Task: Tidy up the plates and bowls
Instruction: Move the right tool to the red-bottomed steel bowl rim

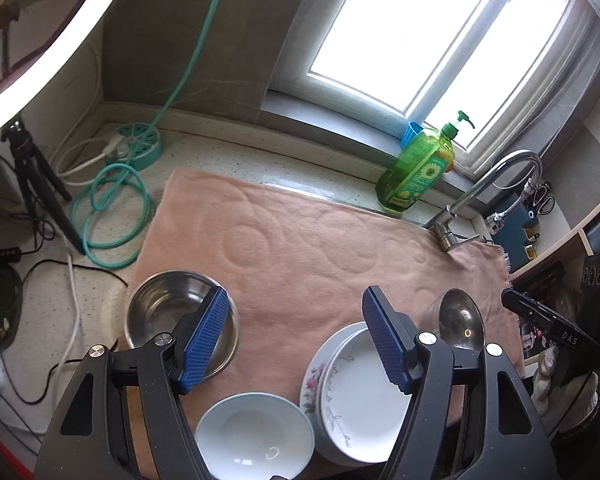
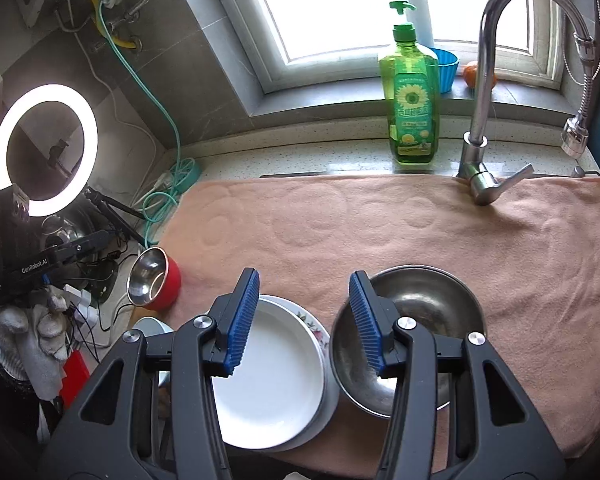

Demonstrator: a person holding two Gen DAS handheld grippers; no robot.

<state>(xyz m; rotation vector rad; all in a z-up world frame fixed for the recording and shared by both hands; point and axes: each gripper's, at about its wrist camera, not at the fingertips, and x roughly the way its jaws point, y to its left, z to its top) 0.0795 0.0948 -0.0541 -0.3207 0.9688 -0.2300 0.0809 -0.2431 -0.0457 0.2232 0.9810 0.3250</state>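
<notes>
Both tongs hang open and empty above the towel (image 2: 440,232) on the surface: left tongs (image 1: 292,340) over a white bowl (image 1: 256,436) with a steel bowl (image 1: 168,312) at their left, right tongs (image 2: 304,320) over stacked plates (image 2: 272,380) touching a larger steel bowl (image 2: 420,320). Beyond the towel stand a soap bottle (image 2: 412,108) and faucet (image 2: 488,80) under the window.

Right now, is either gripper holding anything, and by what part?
Nothing is held. The left gripper is open above the towel, nothing between its pads. The right gripper is open too, above the plates and steel bowl, touching neither.
</notes>
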